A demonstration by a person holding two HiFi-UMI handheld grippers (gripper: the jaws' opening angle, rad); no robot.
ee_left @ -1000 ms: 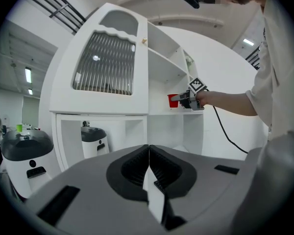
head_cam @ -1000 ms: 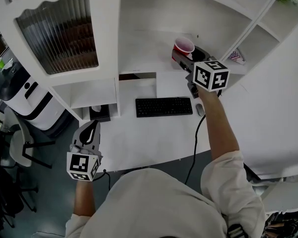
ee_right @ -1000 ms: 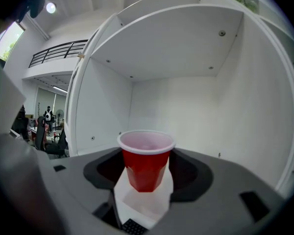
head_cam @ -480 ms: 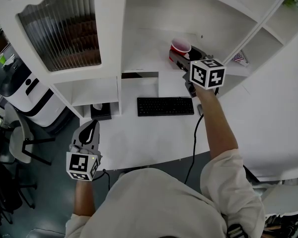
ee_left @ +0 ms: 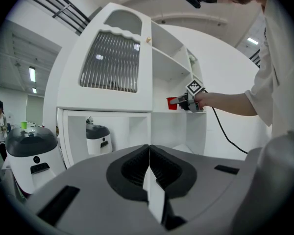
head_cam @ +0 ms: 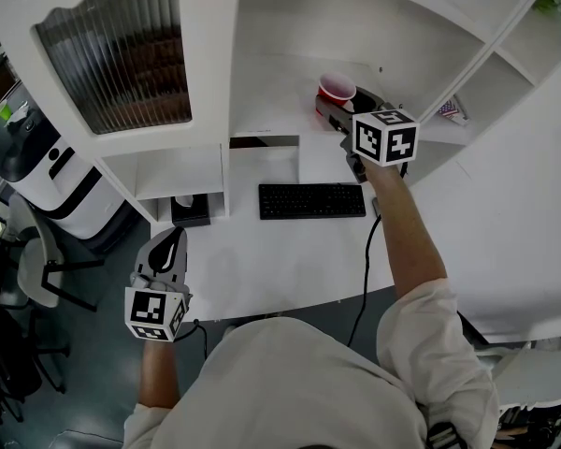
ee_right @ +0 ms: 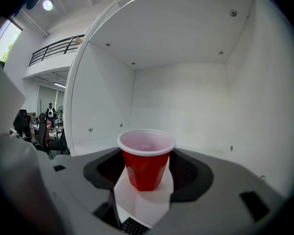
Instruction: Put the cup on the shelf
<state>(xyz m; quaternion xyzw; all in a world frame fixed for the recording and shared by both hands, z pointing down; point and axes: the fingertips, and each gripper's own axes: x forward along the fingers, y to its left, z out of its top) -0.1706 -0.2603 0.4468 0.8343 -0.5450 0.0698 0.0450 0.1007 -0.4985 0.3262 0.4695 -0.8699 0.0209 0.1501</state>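
- Two grippers are in our hands, and the right gripper (head_cam: 341,108) reaches level into an open compartment of the white shelf (ee_right: 95,142).
- Its jaws stand wide and close on the two sides of the red cup (ee_right: 146,163), which sits upright between the dark pads with its white rim up.
- We see the cup low over the compartment's floor, near its front edge; we cannot tell whether its base touches the floor.
- Its marker cube (head_cam: 385,137) sits behind the cup, above the wrist.
- Our left gripper (ee_left: 148,166) hangs low at the desk's near left corner, well apart from the shelf; its jaws are pressed together with nothing between them.
- Below the compartment lies the white desk (head_cam: 262,260), with a black keyboard (head_cam: 311,200) under the right arm.
- A black cable (head_cam: 366,269) runs down over the desk's front edge.
- Left of the compartment is a ribbed cabinet door (head_cam: 112,64), and further left stands a white and black machine (head_cam: 37,171).
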